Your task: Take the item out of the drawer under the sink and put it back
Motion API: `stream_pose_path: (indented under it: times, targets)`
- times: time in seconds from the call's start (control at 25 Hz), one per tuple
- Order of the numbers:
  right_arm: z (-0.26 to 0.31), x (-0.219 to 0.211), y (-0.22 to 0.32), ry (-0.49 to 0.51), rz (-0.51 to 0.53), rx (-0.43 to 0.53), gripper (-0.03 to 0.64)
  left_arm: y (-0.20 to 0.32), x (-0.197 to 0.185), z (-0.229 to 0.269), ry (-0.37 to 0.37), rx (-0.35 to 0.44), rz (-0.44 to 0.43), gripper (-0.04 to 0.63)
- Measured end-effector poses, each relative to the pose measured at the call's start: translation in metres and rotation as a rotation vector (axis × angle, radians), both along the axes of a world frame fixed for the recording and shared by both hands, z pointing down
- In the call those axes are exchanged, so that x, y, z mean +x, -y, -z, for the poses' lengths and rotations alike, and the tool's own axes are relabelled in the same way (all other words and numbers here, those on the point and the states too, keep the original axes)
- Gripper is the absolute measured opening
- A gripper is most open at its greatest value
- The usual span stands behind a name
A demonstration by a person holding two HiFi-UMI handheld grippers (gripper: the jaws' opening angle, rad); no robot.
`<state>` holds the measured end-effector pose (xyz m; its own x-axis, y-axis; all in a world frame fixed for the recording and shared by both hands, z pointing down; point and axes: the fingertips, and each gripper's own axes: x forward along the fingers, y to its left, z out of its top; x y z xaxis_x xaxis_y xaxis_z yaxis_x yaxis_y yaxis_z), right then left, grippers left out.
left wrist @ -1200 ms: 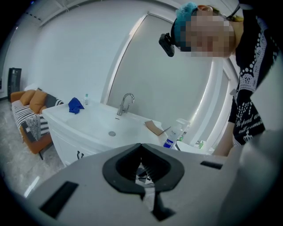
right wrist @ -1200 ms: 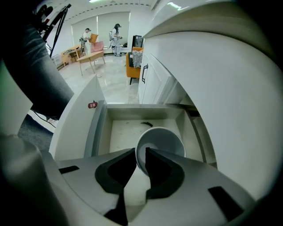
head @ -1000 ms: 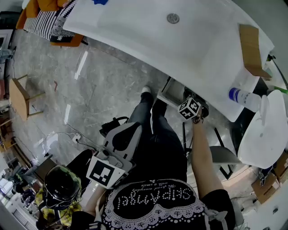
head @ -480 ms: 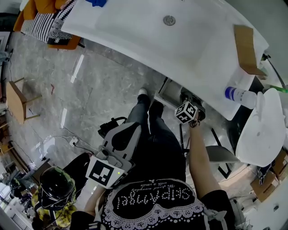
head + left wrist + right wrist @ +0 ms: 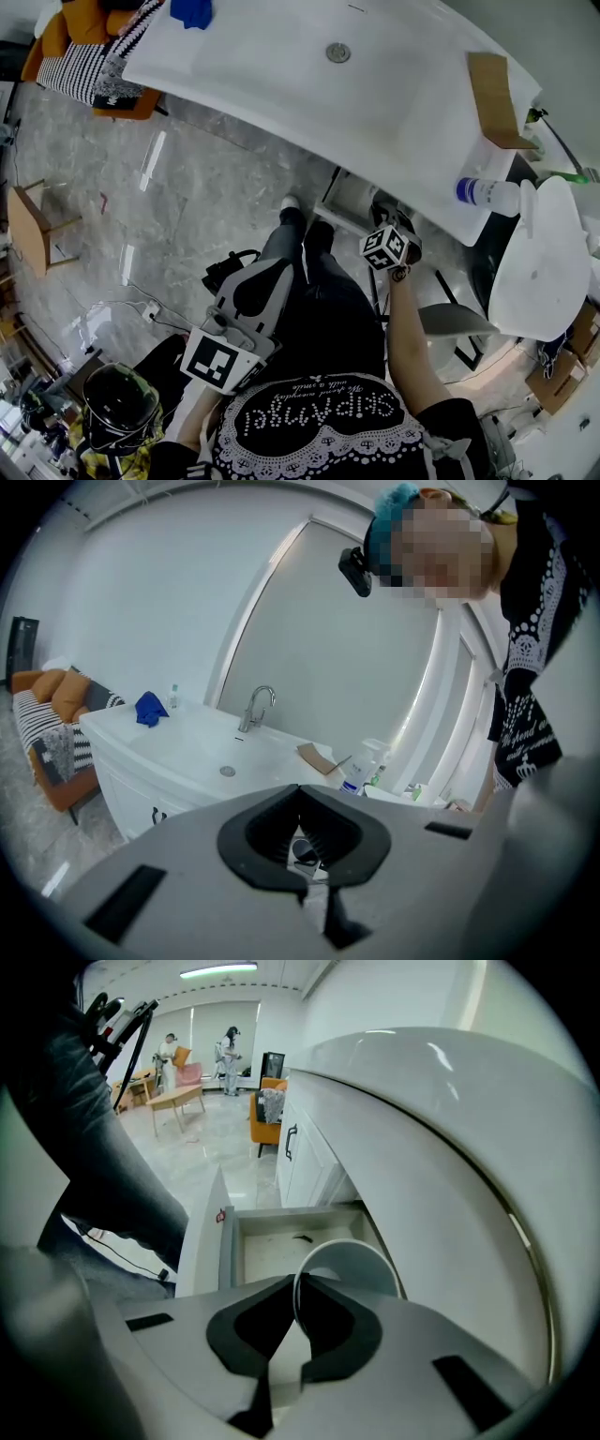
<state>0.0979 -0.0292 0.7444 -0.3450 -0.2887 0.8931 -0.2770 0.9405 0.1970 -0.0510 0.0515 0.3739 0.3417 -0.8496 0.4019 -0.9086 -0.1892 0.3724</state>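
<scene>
My right gripper (image 5: 293,1282) has its fingers closed on the rim of the white cup (image 5: 349,1262). The thin wall stands edge-on between the two black pads and the rest of the cup sticks out to the right of them. The cup hangs above the open drawer (image 5: 262,1246), just beside the curved white front of the sink (image 5: 441,1147), and does not touch the drawer floor. It is plain white, smooth and thin-walled, with a round mouth turned toward me so that I see into its bare inside. The drawer is a pale, flat-bottomed box with straight walls, and a small dark speck (image 5: 302,1237) lies near its back. In the head view the right gripper sits at the sink's lower edge, over the drawer.

My left gripper (image 5: 302,794) is held back by my side, its ribbed black fingers closed with nothing between them. Beyond it are the glossy basin, a chrome faucet (image 5: 255,705) and a crumpled blue cloth (image 5: 148,708).
</scene>
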Motion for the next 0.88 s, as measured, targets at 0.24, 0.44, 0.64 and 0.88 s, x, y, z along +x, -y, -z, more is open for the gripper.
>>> stream_pose_path:
  times: [0.24, 0.44, 0.64, 0.88]
  targets:
    - [0.021, -0.001, -0.005, 0.061, -0.066, 0.009, 0.026, 0.004, 0.002, 0.006, 0.000, 0.028, -0.016, 0.005]
    - [0.037, 0.004, -0.007, 0.087, -0.107, 0.031, 0.026, 0.007, 0.006, 0.009, -0.009, 0.048, -0.039, 0.005]
    - [0.053, 0.007, -0.010, 0.112, -0.119, 0.048, 0.026, 0.011, 0.013, 0.013, -0.018, 0.060, -0.072, 0.005]
    - [0.076, 0.009, -0.014, 0.158, -0.130, 0.079, 0.026, 0.016, 0.022, 0.016, -0.021, 0.082, -0.110, 0.005]
